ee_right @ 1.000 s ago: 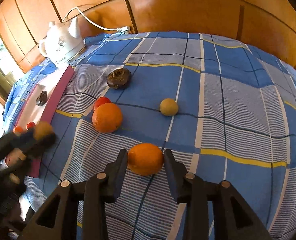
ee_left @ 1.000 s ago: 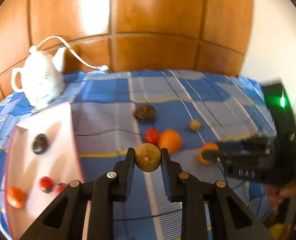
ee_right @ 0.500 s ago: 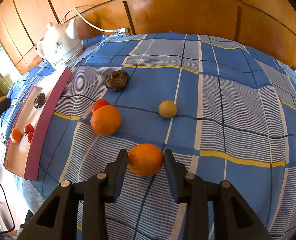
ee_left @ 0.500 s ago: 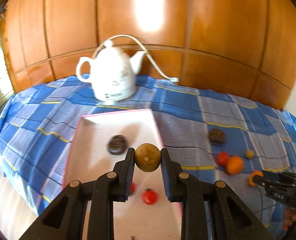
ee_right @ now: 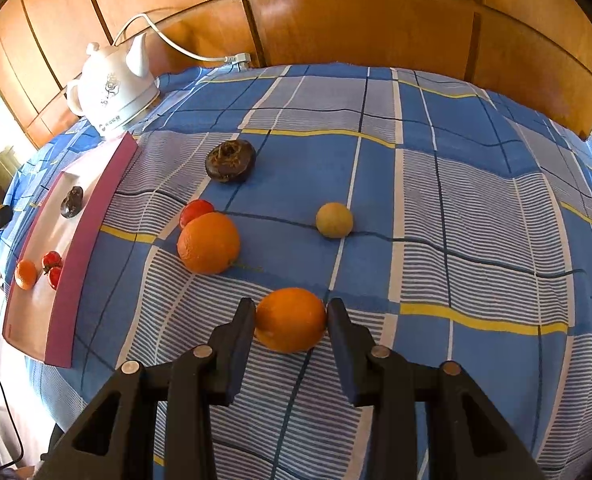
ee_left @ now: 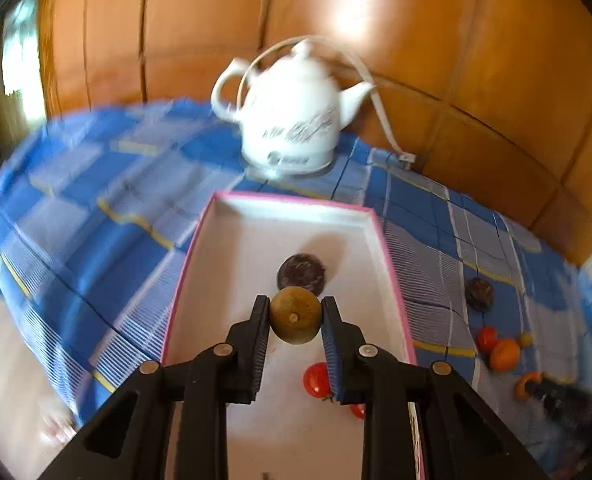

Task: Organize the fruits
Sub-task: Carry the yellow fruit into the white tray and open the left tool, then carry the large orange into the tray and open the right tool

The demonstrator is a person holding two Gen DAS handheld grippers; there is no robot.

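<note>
Centrally, a round brown-green fruit sits clenched between the left gripper's black fingers, above a white rectangular tray with a pink rim. At twelve o'clock from it lies a dark wrinkled fruit; at five o'clock, a red tomato. Elsewhere, the right gripper grasps a round orange on the blue checked cloth, a larger orange at ten o'clock.
</note>
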